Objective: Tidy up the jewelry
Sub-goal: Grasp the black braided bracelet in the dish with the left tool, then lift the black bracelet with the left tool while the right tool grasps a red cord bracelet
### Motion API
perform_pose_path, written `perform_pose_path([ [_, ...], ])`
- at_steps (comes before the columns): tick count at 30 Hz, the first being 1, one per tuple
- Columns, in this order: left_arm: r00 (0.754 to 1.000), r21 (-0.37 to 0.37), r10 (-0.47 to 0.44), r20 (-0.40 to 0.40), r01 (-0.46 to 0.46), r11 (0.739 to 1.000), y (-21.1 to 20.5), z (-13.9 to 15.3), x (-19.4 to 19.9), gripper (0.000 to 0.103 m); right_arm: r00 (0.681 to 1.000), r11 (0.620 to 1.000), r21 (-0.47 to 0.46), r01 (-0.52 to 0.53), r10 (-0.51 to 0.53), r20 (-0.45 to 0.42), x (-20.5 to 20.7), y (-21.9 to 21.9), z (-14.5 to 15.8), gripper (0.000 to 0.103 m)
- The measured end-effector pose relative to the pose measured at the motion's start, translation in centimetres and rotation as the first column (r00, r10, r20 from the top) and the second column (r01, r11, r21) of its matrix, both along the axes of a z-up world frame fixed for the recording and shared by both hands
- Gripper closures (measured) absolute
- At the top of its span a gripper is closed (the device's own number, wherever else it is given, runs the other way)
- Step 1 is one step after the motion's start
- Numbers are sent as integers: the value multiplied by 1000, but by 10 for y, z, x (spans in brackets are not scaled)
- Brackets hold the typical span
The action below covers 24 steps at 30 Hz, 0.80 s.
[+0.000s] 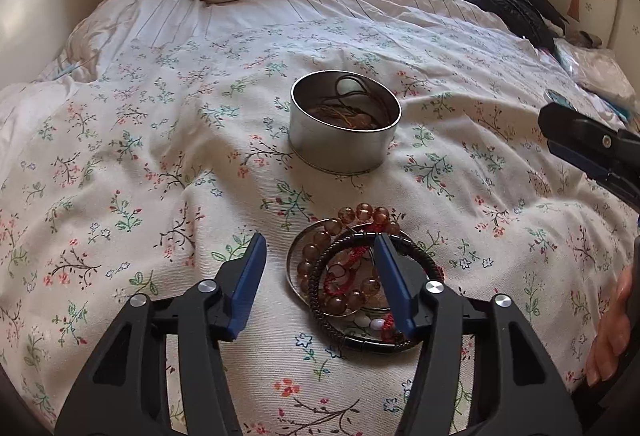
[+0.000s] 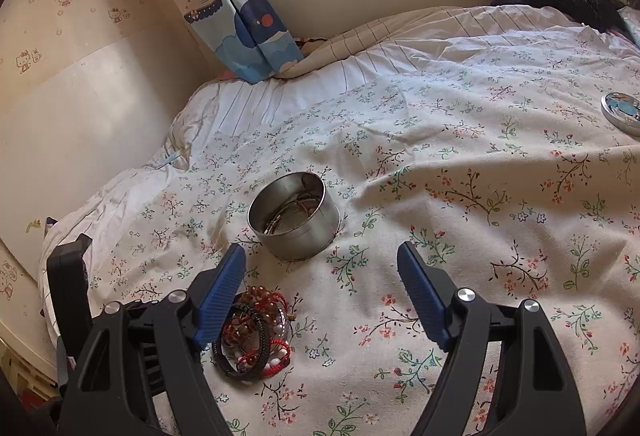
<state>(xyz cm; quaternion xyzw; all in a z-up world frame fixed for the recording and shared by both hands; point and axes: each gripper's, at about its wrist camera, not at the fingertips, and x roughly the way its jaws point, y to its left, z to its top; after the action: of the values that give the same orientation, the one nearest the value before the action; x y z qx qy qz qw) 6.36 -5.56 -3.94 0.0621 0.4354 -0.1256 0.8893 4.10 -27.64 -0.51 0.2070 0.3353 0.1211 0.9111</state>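
- Bracelets [image 1: 352, 276] lie heaped on the floral bedspread [image 1: 160, 156], just in front of a round tin [image 1: 345, 128] already holding cords.
- Left gripper [image 1: 320, 276] hangs over the heap, fingers half open, gripping nothing.
- Right gripper [image 2: 320, 292] hovers beside it, fingers wide, empty.

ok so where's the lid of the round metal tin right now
In the right wrist view the round silver lid with a blue picture lies on the floral bedspread at the far right edge, well apart from the open round metal tin.
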Motion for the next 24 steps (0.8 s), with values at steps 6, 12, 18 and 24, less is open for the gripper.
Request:
perform_pose_path([
  [6, 997, 15, -27, -67, 28, 1000, -6, -14, 9, 76, 1000, 1000, 19, -1, 1, 3, 1, -3, 0, 25],
  [12, 998, -5, -26, -49, 25, 1000, -2, -10, 5, 97, 1000, 1000, 22, -3, 3, -2, 3, -2, -1, 25],
  [18, 1000, -123, 26, -9, -27, 992, 21, 6, 1, 97, 1000, 1000, 21, -1, 1, -14, 5, -3, -4, 25],
  [24, 989, -281, 146, 12, -137, 950, 58, 18, 3, 97, 997, 999, 4, -54, 55, -55, 11, 8, -12, 25],
])
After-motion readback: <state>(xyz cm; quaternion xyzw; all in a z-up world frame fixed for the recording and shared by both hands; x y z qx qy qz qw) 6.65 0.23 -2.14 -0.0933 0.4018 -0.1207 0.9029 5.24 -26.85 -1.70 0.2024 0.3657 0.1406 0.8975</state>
